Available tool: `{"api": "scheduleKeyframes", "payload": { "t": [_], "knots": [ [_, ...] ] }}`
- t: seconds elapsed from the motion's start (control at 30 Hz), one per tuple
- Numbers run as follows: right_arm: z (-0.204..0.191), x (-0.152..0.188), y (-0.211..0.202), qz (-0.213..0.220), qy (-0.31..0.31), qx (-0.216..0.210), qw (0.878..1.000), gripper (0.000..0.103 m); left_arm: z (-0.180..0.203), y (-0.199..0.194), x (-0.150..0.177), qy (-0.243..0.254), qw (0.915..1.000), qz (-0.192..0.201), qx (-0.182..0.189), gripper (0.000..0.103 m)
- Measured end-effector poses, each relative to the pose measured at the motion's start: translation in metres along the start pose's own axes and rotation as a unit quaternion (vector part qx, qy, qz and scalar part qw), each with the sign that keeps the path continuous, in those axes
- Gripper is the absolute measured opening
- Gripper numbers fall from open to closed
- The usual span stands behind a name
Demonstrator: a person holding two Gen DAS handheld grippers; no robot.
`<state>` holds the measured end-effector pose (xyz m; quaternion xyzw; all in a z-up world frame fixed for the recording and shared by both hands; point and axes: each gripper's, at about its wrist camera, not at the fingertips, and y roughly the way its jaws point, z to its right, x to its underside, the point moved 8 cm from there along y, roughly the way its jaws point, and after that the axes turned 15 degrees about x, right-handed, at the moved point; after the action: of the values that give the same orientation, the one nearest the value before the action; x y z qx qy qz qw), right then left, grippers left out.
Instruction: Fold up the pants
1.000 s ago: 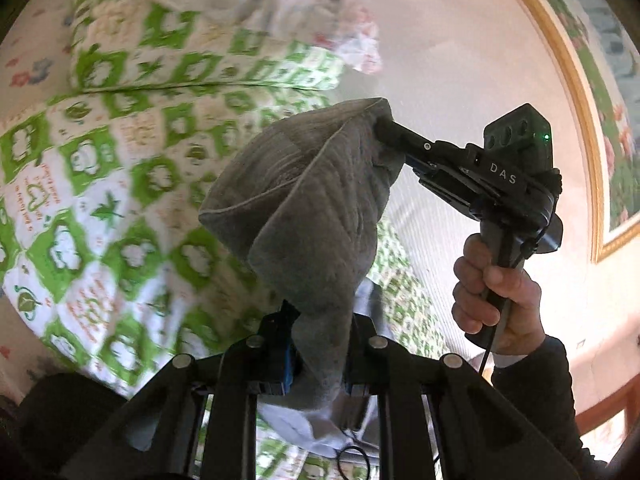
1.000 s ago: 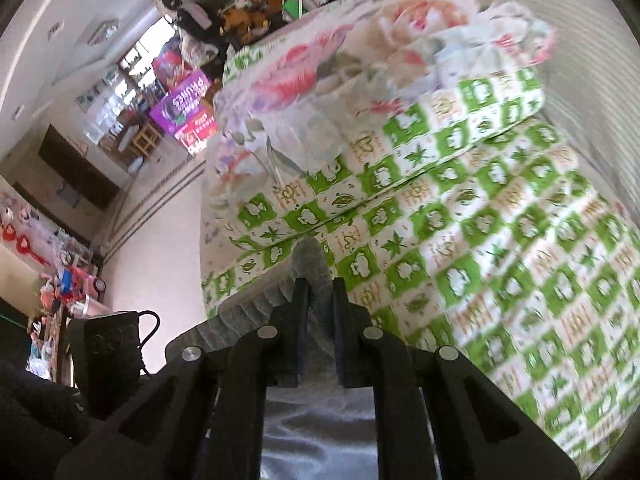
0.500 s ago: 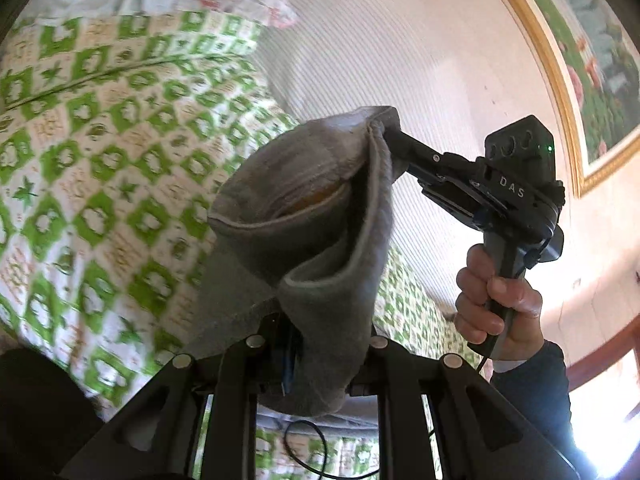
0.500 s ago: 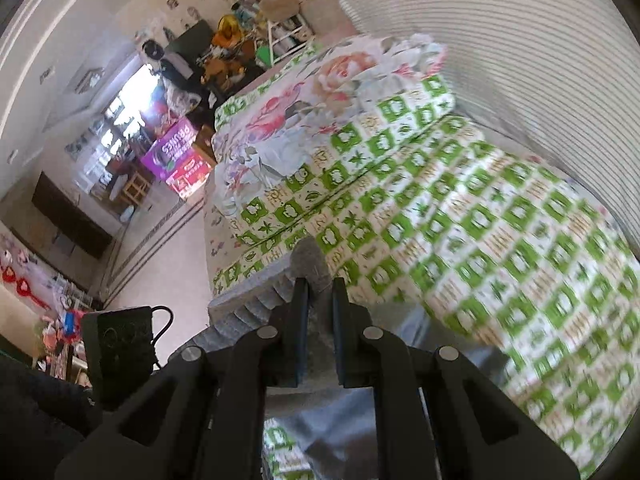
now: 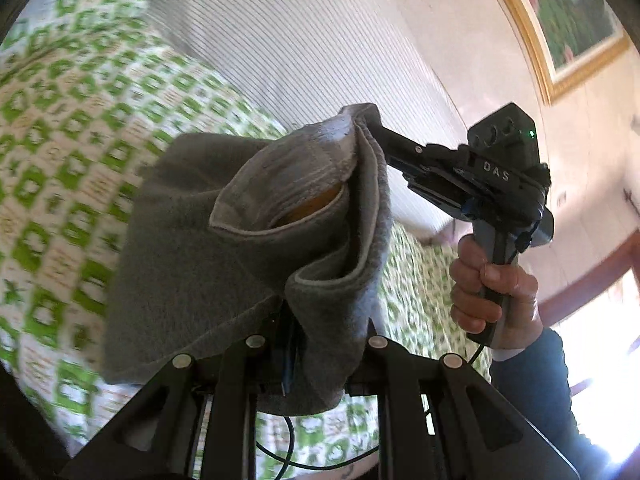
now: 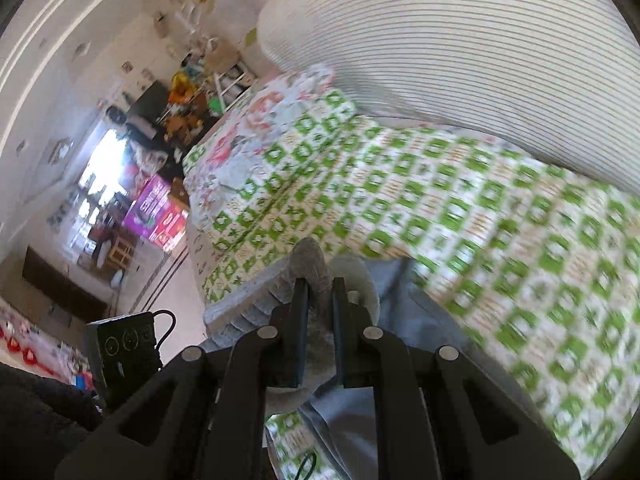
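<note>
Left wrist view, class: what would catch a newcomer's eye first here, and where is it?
The grey pants fill the middle, bunched in the air between two claws: the left claw grips them at the bottom, the right claw pinches their top edge. Behind lies a green-and-white patterned bedspread; a gold-framed picture hangs top right.

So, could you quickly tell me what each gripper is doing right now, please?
Left gripper: closed on the grey fleece pants, held above the bed.
Right gripper: closed on the same pants' edge.
</note>
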<state>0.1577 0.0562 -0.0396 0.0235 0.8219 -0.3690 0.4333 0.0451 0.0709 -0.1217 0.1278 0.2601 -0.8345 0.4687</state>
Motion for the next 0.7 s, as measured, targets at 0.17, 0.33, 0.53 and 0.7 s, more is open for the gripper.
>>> {"api": "scheduleKeyframes", "payload": {
  "t": [0.17, 0.33, 0.53, 0.7],
  "knots": [
    [0.048, 0.031, -0.024, 0.009, 0.054, 0.008, 0.998, 0.012, 0.014, 0.034, 0.021, 0.008, 0.9989, -0.045, 0.008, 0.015],
    [0.085, 0.059, -0.04, 0.016, 0.095, 0.009, 0.995, 0.012, 0.024, 0.057, 0.035, 0.019, 0.9972, -0.072, 0.003, 0.013],
    [0.118, 0.083, -0.057, 0.038, 0.136, -0.006, 0.99, 0.012, 0.038, 0.081, 0.049, 0.05, 0.994, -0.097, -0.009, 0.013],
    [0.141, 0.097, -0.053, 0.036, 0.158, -0.01, 0.987, 0.012, 0.041, 0.102, 0.062, 0.091, 0.9884, -0.114, -0.042, 0.013]
  ]
}}
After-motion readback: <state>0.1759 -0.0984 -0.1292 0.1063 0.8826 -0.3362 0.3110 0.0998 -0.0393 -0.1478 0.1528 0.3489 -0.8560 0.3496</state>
